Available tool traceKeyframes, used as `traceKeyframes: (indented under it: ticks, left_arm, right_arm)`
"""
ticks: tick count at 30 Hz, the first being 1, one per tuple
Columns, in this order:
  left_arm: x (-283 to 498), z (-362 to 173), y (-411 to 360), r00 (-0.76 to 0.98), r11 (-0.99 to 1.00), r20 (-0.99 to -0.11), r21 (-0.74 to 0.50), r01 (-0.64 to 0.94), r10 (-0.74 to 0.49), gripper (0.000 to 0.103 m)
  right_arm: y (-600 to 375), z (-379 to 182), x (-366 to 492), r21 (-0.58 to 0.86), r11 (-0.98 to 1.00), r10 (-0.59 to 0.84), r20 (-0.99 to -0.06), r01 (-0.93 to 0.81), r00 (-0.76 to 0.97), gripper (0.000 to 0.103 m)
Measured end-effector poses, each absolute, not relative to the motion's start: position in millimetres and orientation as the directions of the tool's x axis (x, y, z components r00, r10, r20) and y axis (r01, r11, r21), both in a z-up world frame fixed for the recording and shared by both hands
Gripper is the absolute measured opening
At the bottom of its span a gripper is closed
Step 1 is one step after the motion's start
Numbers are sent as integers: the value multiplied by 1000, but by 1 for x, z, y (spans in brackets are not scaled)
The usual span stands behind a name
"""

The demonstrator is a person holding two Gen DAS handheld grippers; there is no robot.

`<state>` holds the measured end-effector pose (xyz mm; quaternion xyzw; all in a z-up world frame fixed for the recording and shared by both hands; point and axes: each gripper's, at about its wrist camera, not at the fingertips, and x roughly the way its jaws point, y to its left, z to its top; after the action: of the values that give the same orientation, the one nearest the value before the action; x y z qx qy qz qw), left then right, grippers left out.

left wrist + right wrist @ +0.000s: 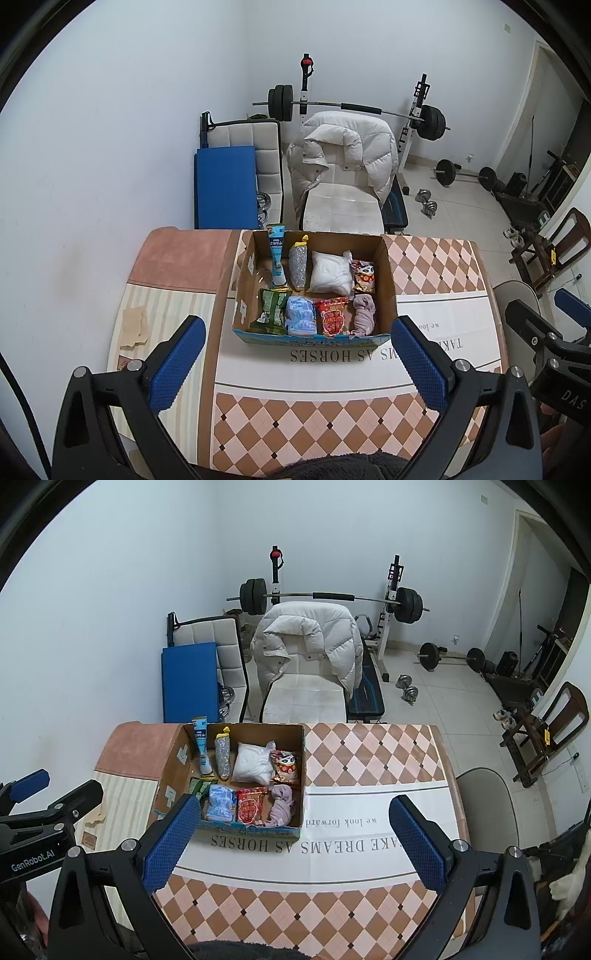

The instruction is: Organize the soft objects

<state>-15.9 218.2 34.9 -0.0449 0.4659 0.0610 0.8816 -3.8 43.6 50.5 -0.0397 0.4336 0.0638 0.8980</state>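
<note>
A: Left wrist view: where is the left hand-held gripper [295,354]?

B: Raised above the table [325,373], tilted down, blue pads wide apart and holding nothing. The right hand-held gripper [295,834] is posed the same way, also spread and empty.

A: And the soft objects?

B: Ahead, all inside the cardboard box [388,273]: packets in two neat rows, a white pouch [330,273] behind, a pink cloth [364,314] at the front right. Likely sorting is finished.
</note>
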Motion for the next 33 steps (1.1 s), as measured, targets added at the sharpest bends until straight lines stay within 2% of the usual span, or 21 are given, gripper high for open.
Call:
traceKeyframes:
  ticks: [33]
  left_arm:
    - [-17, 38, 221, 558, 988, -828, -29, -150, 61, 103]
  right_arm:
    - [43, 50, -7, -18, 990, 72, -784, -139, 616, 103]
